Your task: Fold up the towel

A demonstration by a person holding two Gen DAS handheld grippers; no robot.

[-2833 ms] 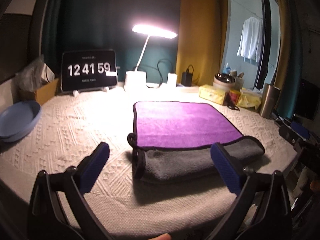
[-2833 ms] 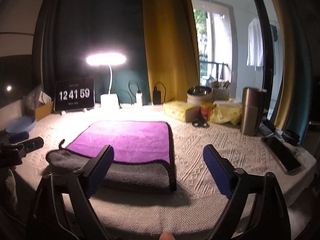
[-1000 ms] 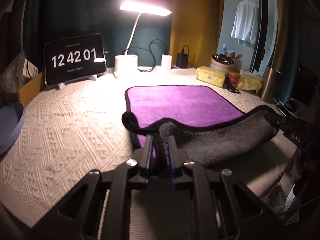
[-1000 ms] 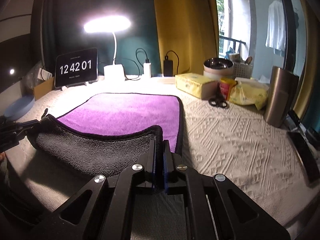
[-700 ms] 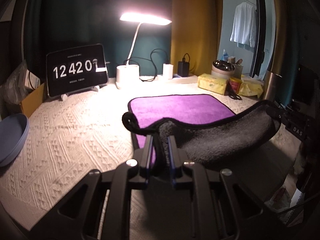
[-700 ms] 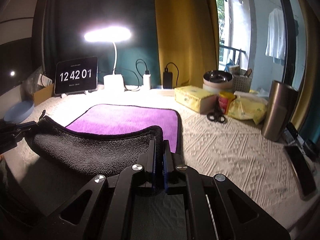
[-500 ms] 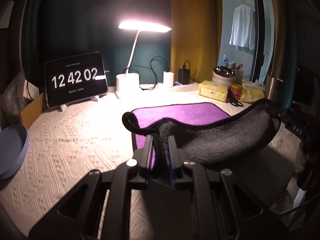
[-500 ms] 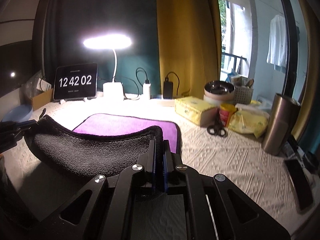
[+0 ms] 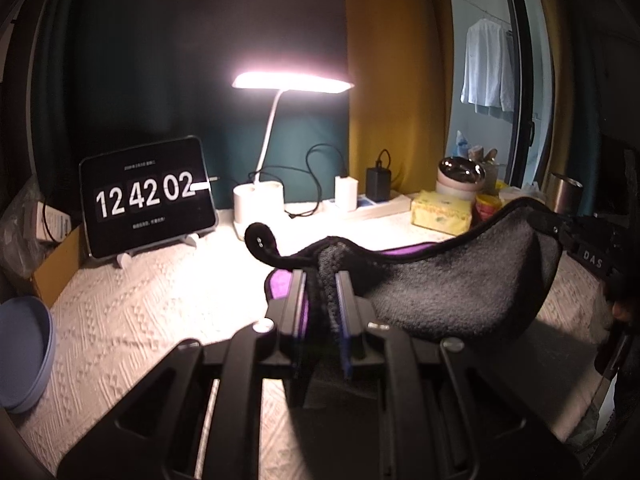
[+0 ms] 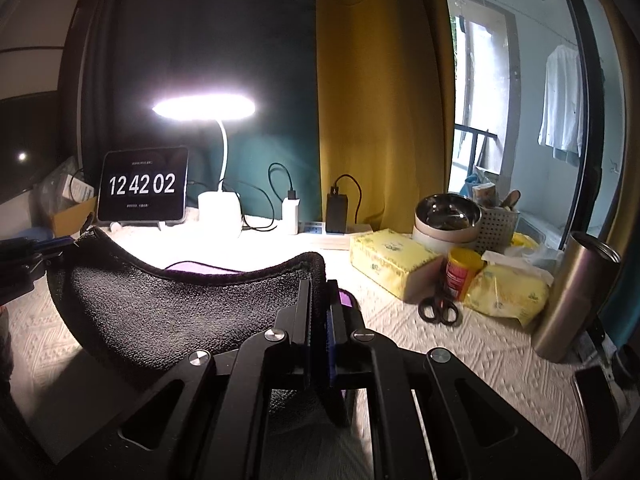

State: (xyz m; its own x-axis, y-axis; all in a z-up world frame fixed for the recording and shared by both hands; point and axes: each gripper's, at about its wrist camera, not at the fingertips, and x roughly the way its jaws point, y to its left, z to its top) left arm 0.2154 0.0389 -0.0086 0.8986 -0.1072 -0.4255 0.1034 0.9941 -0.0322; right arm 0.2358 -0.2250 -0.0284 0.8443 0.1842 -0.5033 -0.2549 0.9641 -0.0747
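Observation:
The towel (image 9: 452, 284) is purple on one face and dark grey on the other, with black edging. My left gripper (image 9: 320, 280) is shut on its near left corner. My right gripper (image 10: 318, 286) is shut on its near right corner. The near edge hangs lifted between them, grey side (image 10: 180, 308) toward me, sagging in the middle. A strip of the purple face (image 9: 404, 250) lies on the table behind it. The right gripper also shows at the right edge of the left wrist view (image 9: 576, 236).
White textured tablecloth (image 9: 132, 320). At the back stand a clock tablet (image 9: 148, 196), a lit desk lamp (image 9: 260, 204), chargers (image 10: 336, 210). On the right are tissue packs (image 10: 392, 260), scissors (image 10: 438, 308), a metal tumbler (image 10: 572, 300). A blue bowl (image 9: 24, 352) sits left.
Both grippers closed on the towel's near corners, then lifted the near edge up and away from me. The raised grey side now hides most of the purple face.

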